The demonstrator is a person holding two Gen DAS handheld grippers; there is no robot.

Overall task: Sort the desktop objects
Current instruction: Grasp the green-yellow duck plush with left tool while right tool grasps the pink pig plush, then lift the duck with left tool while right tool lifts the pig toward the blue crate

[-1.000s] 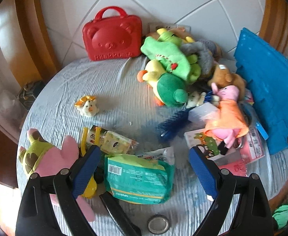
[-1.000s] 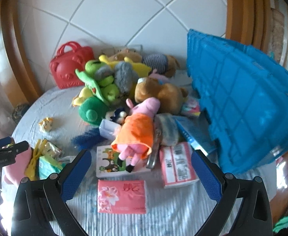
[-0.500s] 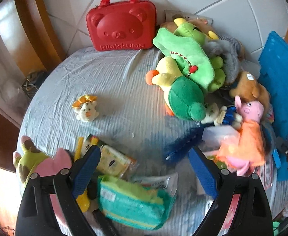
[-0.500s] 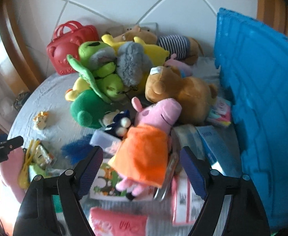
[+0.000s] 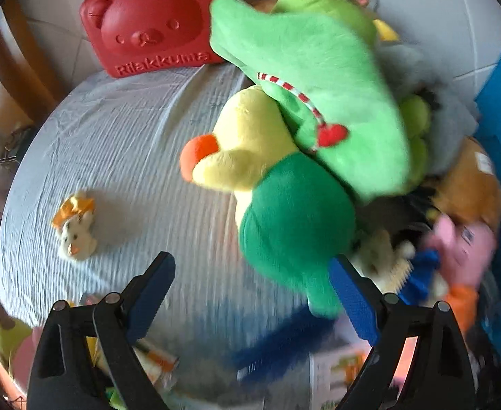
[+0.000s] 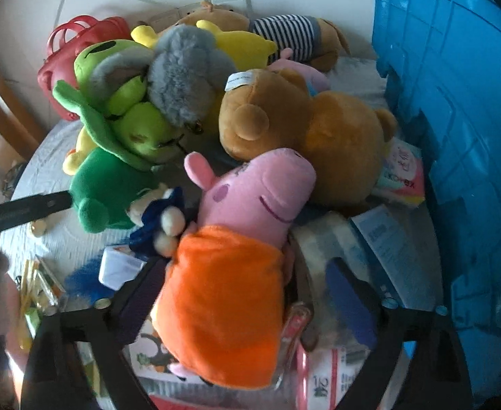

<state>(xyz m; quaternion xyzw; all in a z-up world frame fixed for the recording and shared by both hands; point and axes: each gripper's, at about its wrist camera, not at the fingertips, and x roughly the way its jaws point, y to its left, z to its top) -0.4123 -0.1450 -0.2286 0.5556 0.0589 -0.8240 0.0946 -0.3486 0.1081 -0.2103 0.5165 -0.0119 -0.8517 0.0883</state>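
Observation:
A pile of plush toys fills the round table. In the right wrist view, a pink pig plush in an orange dress (image 6: pixel 230 294) lies between the fingers of my right gripper (image 6: pixel 243 295). That gripper is open, and its jaws straddle the dress. In the left wrist view, my left gripper (image 5: pixel 252 282) is open over the grey cloth. Its right fingertip (image 5: pixel 348 287) is against the foot of a dark green and yellow duck plush (image 5: pixel 295 222). A light green frog plush (image 5: pixel 319 78) lies on top of the duck. Nothing is held.
A red bear-face case (image 5: pixel 154 24) stands at the back wall. A blue crate (image 6: pixel 455 136) rises on the right. A brown bear (image 6: pixel 319 126) and a grey plush (image 6: pixel 189 75) sit in the pile. A small white toy (image 5: pixel 76 229) lies to the left. Packets and a blue brush (image 5: pixel 278 345) lie near the front.
Both grippers moved forward and down into the pile. The right one now has the pig's dress between its fingers. The left one has reached the green duck's foot.

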